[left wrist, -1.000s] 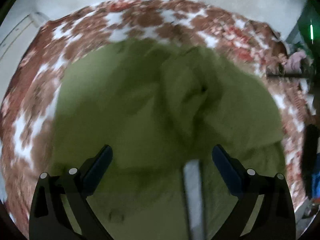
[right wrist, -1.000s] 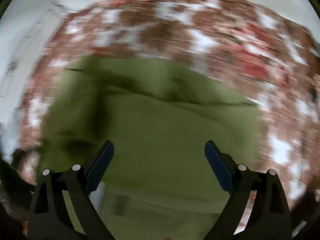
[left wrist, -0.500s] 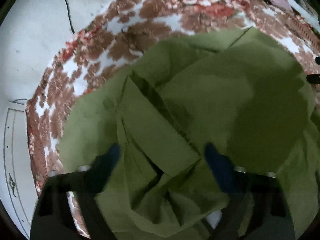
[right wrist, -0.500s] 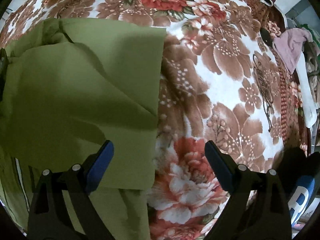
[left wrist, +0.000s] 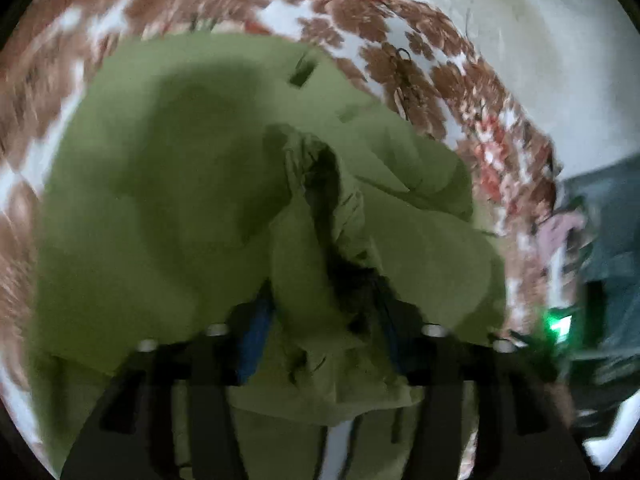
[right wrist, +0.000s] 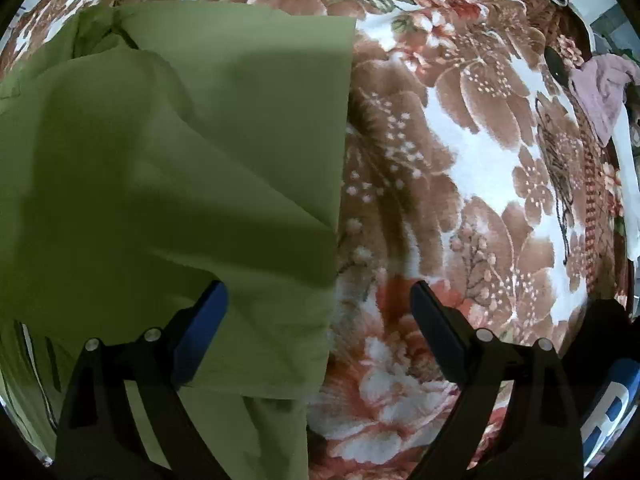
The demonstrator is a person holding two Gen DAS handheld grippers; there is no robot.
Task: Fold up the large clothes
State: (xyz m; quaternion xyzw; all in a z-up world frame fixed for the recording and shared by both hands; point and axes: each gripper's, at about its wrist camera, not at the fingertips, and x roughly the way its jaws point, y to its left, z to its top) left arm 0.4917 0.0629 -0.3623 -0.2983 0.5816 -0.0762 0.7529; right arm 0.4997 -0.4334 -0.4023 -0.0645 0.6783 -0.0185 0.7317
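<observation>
An olive-green garment (left wrist: pixel 168 200) lies spread on a floral blanket (left wrist: pixel 420 64). My left gripper (left wrist: pixel 320 320) has a bunched ridge of this green cloth between its blue-padded fingers and appears shut on it; the view is blurred. In the right wrist view the same garment (right wrist: pixel 168 168) covers the left half, with a straight edge running down the middle. My right gripper (right wrist: pixel 320 308) is open and empty, its left finger (right wrist: pixel 204 320) over the cloth and its right finger over the blanket.
The brown, red and white floral blanket (right wrist: pixel 480 152) covers the surface. A pink cloth (right wrist: pixel 600 92) lies at its far right edge, and also shows in the left wrist view (left wrist: pixel 560 232). Pale floor (left wrist: pixel 540 52) lies beyond the blanket. A green light (left wrist: pixel 560 322) glows at right.
My left gripper has swung round and closed in on a raised fold of the green garment. My right gripper has stayed open and hardly moved over the garment's edge.
</observation>
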